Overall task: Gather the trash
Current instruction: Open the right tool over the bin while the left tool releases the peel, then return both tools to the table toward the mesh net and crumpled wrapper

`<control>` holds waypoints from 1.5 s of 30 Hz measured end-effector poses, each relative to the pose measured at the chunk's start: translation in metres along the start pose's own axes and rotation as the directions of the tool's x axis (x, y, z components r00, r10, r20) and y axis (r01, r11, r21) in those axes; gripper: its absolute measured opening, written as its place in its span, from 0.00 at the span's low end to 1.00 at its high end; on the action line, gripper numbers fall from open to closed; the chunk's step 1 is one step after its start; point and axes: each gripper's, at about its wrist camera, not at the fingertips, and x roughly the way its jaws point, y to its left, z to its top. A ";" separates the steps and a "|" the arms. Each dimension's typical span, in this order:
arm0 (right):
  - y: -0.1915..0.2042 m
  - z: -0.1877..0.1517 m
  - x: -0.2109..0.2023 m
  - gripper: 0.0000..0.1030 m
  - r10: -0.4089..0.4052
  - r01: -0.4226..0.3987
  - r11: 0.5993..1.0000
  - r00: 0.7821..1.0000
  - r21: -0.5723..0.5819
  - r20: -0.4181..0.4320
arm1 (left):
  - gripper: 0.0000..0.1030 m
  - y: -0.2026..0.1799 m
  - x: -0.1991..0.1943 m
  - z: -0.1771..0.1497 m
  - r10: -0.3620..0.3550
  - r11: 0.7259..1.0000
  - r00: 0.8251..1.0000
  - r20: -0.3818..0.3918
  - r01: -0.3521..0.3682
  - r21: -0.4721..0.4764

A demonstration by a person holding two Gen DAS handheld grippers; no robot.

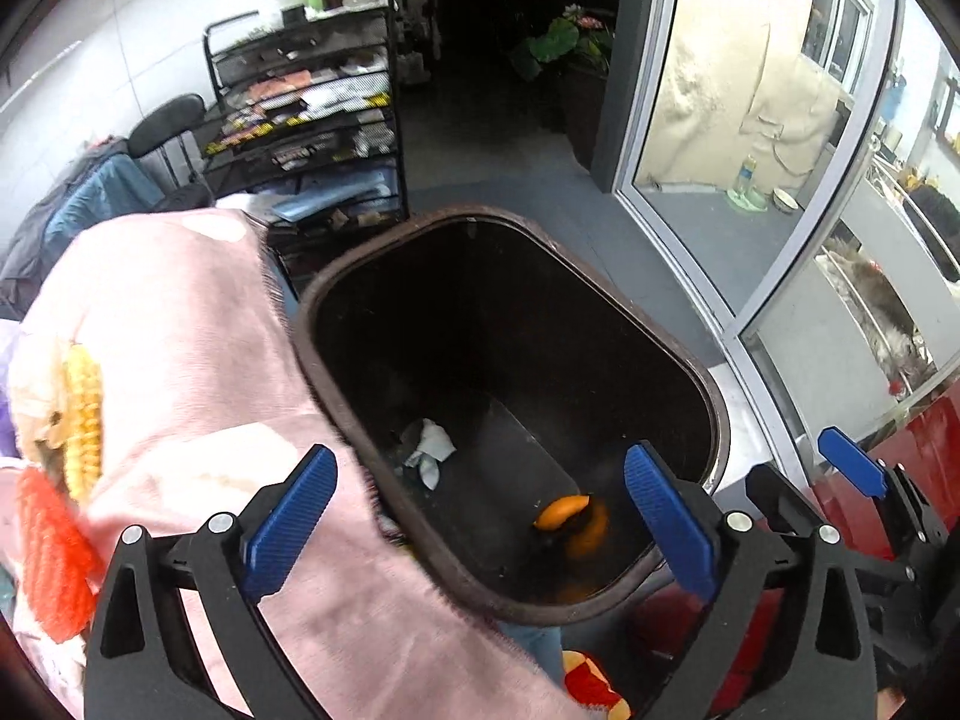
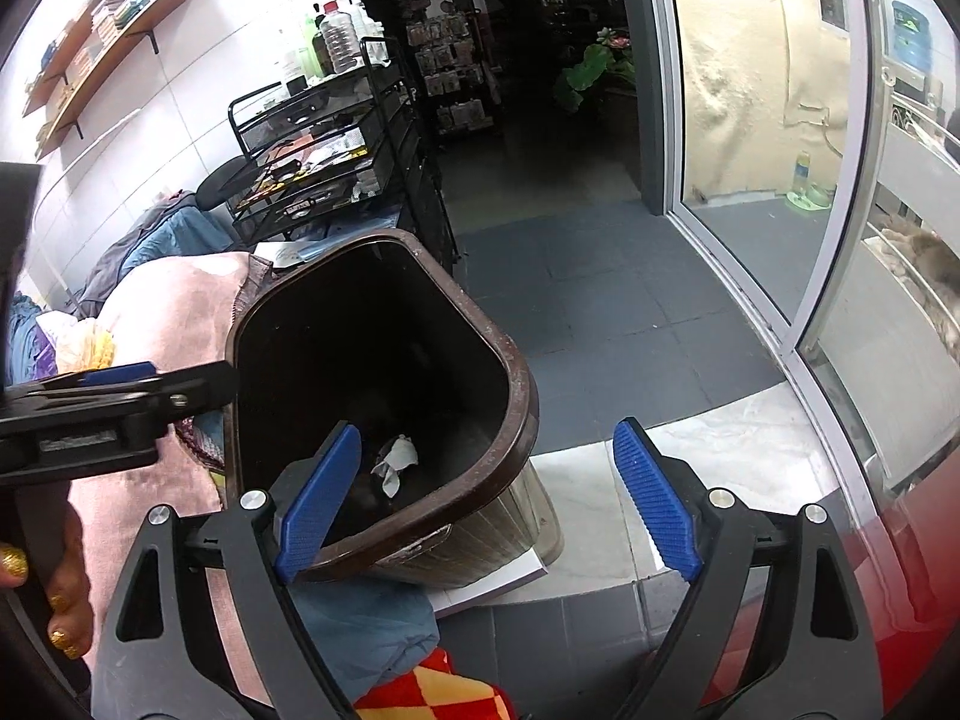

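**Drop into the bin: orange peel falling, both claws empty**

While you are holding the left claw [image 1: 480, 516] over the mouth of the brown trash bin [image 1: 717, 420], its blue pads are standing wide apart with nothing between them. An orange peel [image 1: 564, 511], blurred as if in motion, is lying low inside the bin near the front wall, so this piece of trash is judged to be delivered. A crumpled white paper [image 1: 429, 450] is already resting on the bin's dark floor, apart from the peel. No other contents are showing; the far half of the interior is too dark to read.

Your right claw [image 2: 489, 498] is hovering at the bin's near rim, likewise spread and empty, one pad over the opening and the other outside it.

What is remaining cannot be counted from these views. A pink blanket [image 1: 198, 372] is lying just beside the bin, touching its rim, with a yellow corn-like object [image 1: 84, 420] on it that may or may not be trash.
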 end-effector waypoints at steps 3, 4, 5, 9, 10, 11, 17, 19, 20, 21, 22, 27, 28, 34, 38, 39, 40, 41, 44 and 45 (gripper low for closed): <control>0.005 -0.002 0.000 0.83 0.016 -0.016 1.000 1.000 -0.014 -0.004 | 0.94 0.004 -0.015 -0.006 0.019 1.000 0.999 0.035 -0.019 0.002; 0.007 -0.003 0.000 0.83 0.021 -0.021 1.000 1.000 -0.020 -0.003 | 0.94 0.005 -0.020 -0.008 0.022 1.000 0.999 0.047 -0.022 0.000; 0.010 -0.005 0.000 0.83 0.028 -0.028 0.999 1.000 -0.027 -0.004 | 0.94 0.007 -0.027 -0.012 0.025 1.000 0.998 0.060 -0.025 -0.002; 0.021 -0.010 -0.001 0.83 0.063 -0.063 0.997 0.998 -0.054 -0.008 | 0.95 0.014 -0.047 -0.024 0.040 0.999 0.993 0.109 -0.040 -0.004; 0.025 -0.011 -0.002 0.83 0.072 -0.073 0.995 0.997 -0.063 -0.006 | 0.95 0.016 -0.052 -0.027 0.046 0.999 0.992 0.121 -0.045 -0.009; 0.028 -0.012 -0.003 0.83 0.080 -0.081 0.994 0.997 -0.069 -0.005 | 0.95 0.020 -0.057 -0.031 0.053 0.999 0.990 0.134 -0.051 -0.017; 0.049 -0.014 -0.009 0.83 0.126 -0.126 0.987 0.992 -0.096 -0.007 | 0.95 0.040 -0.077 -0.046 0.104 0.993 0.979 0.177 -0.092 -0.073; 0.057 -0.015 -0.011 0.83 0.141 -0.141 0.985 0.990 -0.104 -0.009 | 0.95 0.048 -0.084 -0.052 0.122 0.990 0.974 0.192 -0.105 -0.094; 0.061 -0.015 -0.011 0.83 0.147 -0.147 0.983 0.989 -0.108 -0.011 | 0.95 0.052 -0.087 -0.055 0.128 0.989 0.972 0.197 -0.110 -0.103; 0.065 -0.016 -0.012 0.84 0.156 -0.156 0.981 0.988 -0.113 -0.014 | 0.95 0.056 -0.090 -0.058 0.133 0.987 0.971 0.199 -0.113 -0.112; 0.069 -0.016 -0.012 0.85 0.165 -0.166 0.979 0.986 -0.117 -0.016 | 0.95 0.060 -0.092 -0.061 0.141 0.985 0.970 0.200 -0.118 -0.124; 0.098 -0.021 -0.015 0.87 0.206 -0.208 0.966 0.978 -0.157 -0.027 | 0.95 0.084 -0.104 -0.080 0.183 0.974 0.962 0.201 -0.151 -0.168; 0.103 -0.021 -0.016 0.87 0.215 -0.217 0.962 0.976 -0.164 -0.031 | 0.95 0.091 -0.106 -0.084 0.189 0.971 0.962 0.199 -0.153 -0.183; 0.140 -0.027 -0.018 0.89 0.277 -0.282 0.935 0.959 -0.213 -0.054 | 0.95 0.128 -0.119 -0.110 0.220 0.947 0.960 0.174 -0.167 -0.275; 0.168 -0.031 -0.018 0.90 0.315 -0.325 0.913 0.946 -0.249 -0.079 | 0.95 0.150 -0.128 -0.129 0.262 0.923 0.953 0.152 -0.201 -0.328; 0.176 -0.032 -0.019 0.90 0.328 -0.339 0.904 0.941 -0.261 -0.086 | 0.95 0.158 -0.132 -0.135 0.276 0.914 0.950 0.145 -0.213 -0.344; 0.182 -0.034 -0.019 0.90 0.337 -0.349 0.897 0.937 -0.272 -0.091 | 0.95 0.164 -0.135 -0.141 0.289 0.907 0.947 0.140 -0.224 -0.357; 0.189 -0.035 -0.020 0.90 0.345 -0.357 0.890 0.934 -0.285 -0.094 | 0.95 0.169 -0.137 -0.145 0.301 0.900 0.944 0.133 -0.235 -0.368; 0.211 -0.039 -0.022 0.90 0.371 -0.387 0.866 0.922 -0.316 -0.111 | 0.95 0.189 -0.143 -0.162 0.344 0.874 0.933 0.102 -0.278 -0.399; 0.219 -0.040 -0.022 0.91 0.380 -0.397 0.857 0.917 -0.328 -0.118 | 0.95 0.197 -0.145 -0.167 0.360 0.863 0.929 0.089 -0.295 -0.411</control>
